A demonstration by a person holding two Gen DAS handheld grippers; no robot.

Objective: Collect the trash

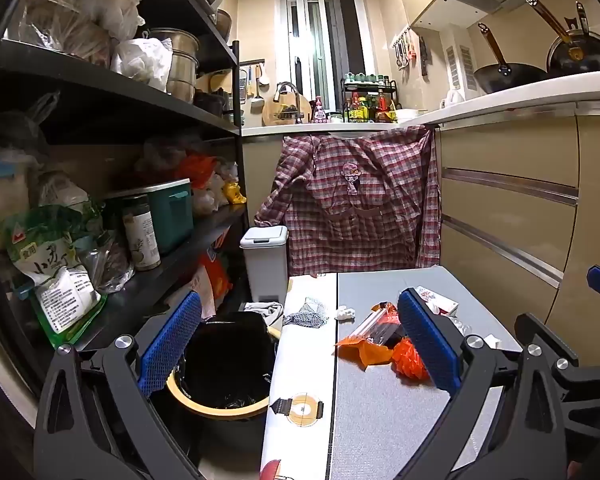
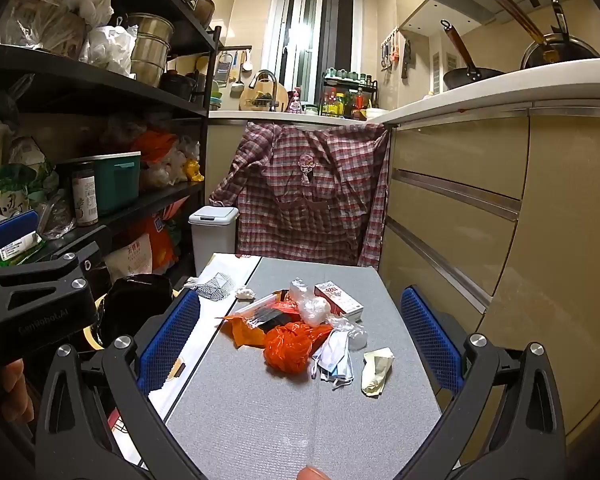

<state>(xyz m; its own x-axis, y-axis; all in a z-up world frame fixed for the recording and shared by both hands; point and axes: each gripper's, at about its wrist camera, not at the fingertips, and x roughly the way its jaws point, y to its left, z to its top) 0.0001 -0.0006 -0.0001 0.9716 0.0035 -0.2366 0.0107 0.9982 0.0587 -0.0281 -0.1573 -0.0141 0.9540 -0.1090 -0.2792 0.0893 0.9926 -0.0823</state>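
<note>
R gripper [image 2: 300, 344]: fingers spread wide, nothing between the pads, tilted a bit down over the grey table [image 2: 260, 420]. Trash pile sits dead ahead between its fingers: crumpled orange bag [image 2: 290, 346] nearest, face masks [image 2: 336, 356] just right of it, a pale crumpled wrapper [image 2: 376, 370] nearer the right pad, clear plastic wad [image 2: 314, 308] and a red-white carton [image 2: 338, 300] beyond. The flat clear/orange packet [image 2: 260, 314] lies long axis slanting away to the right. L gripper [image 1: 300, 344] also wide and empty; the black-lined bin [image 1: 226, 364] is just inside its left finger, below table edge, and the pile's orange bits [image 1: 410, 358] touch up against its right pad in view. Judgement: R is better lined up for the pile, L is nearer the bin. Writing: "小苏打" partly readable on the green pouch [image 1: 56, 272] on the shelf; "GenRobot.AI" on the L gripper body; carton print too small to read.
</note>
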